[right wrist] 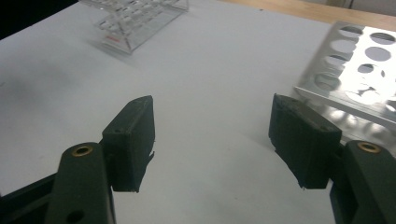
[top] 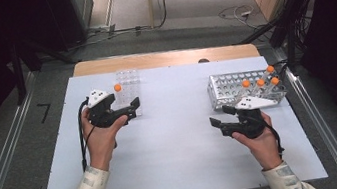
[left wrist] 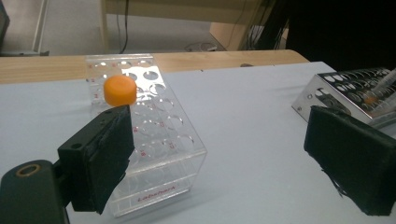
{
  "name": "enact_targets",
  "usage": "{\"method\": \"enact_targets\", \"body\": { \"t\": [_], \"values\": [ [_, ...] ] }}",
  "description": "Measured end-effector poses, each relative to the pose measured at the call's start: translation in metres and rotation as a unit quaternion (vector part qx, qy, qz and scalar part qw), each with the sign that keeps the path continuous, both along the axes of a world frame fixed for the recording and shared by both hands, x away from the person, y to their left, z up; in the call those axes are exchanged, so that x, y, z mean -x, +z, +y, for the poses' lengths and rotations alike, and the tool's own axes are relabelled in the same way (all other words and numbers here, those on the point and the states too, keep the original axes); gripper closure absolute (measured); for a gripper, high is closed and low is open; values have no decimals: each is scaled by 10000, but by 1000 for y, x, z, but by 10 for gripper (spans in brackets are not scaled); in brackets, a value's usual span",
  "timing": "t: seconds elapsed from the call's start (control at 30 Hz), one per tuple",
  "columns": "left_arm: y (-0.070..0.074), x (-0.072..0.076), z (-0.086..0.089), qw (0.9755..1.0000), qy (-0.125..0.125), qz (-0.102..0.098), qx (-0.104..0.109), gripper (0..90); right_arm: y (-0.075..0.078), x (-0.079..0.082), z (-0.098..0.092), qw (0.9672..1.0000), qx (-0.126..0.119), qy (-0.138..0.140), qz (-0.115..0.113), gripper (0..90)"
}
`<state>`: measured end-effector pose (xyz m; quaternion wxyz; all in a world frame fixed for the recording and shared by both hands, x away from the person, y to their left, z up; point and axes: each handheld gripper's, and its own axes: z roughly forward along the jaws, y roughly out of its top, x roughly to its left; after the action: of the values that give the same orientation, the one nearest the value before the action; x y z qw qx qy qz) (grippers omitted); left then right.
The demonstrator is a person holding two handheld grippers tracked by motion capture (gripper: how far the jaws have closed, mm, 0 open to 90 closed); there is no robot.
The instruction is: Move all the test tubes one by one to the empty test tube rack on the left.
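Two grippers: each is held in one hand above the white table (top: pixel 177 164), well apart from the other.
Left gripper (top: pixel 131 109): held level by the left hand (top: pixel 99 135), forearm rising from the bottom edge; its tips point toward the table's right side and sit just beside the near end of the clear rack (top: pixel 129 86).
Left jaws: wide apart with nothing between them; in the left gripper view the clear rack (left wrist: pixel 149 140) lies behind the left jaw.
Orange-capped tube (top: pixel 117 88): stands upright in the clear rack, toward its far left part; its cap (left wrist: pixel 120 90) shows above the left jaw, apart from it.
Right gripper (top: pixel 220 117): held level by the right hand (top: pixel 256 137), tips pointing toward the table's left side, just in front of the metal rack (top: pixel 229 90).
Right jaws: wide, holding nothing; bare table shows between them in the right gripper view.
Metal rack: at the table's far right, bearing four orange-capped tubes (top: pixel 259 82) at its right end, leaning.
Open room: broad bare tabletop between the two grippers and along the near edge.
Edges: metal rack close to the right edge; clear rack near the far edge, by the wooden strip (top: pixel 166 58).
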<state>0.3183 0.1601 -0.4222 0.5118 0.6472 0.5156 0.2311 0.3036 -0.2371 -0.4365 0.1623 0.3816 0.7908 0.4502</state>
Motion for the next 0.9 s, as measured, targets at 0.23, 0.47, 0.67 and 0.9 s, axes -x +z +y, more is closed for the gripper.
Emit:
{"method": "enact_targets", "body": {
  "t": [0.23, 0.47, 0.67, 0.9],
  "values": [
    [-4, 9, -3, 9999, -25, -91, -33, 71, 0, -2, -36, 9989, 35, -469, -61, 304],
    [-9, 15, -2, 10000, -60, -74, 17, 63, 0, -4, -73, 9952, 26, -976, -107, 309],
    [-11, 19, -4, 9999, -149, -50, -3, 47, -1, -8, -98, 9909, 37, -1340, -139, 313],
    [-10, 22, -6, 9992, -380, 14, 105, 29, -4, -17, -118, 9847, 83, -1735, -147, 322]
  ]
}}
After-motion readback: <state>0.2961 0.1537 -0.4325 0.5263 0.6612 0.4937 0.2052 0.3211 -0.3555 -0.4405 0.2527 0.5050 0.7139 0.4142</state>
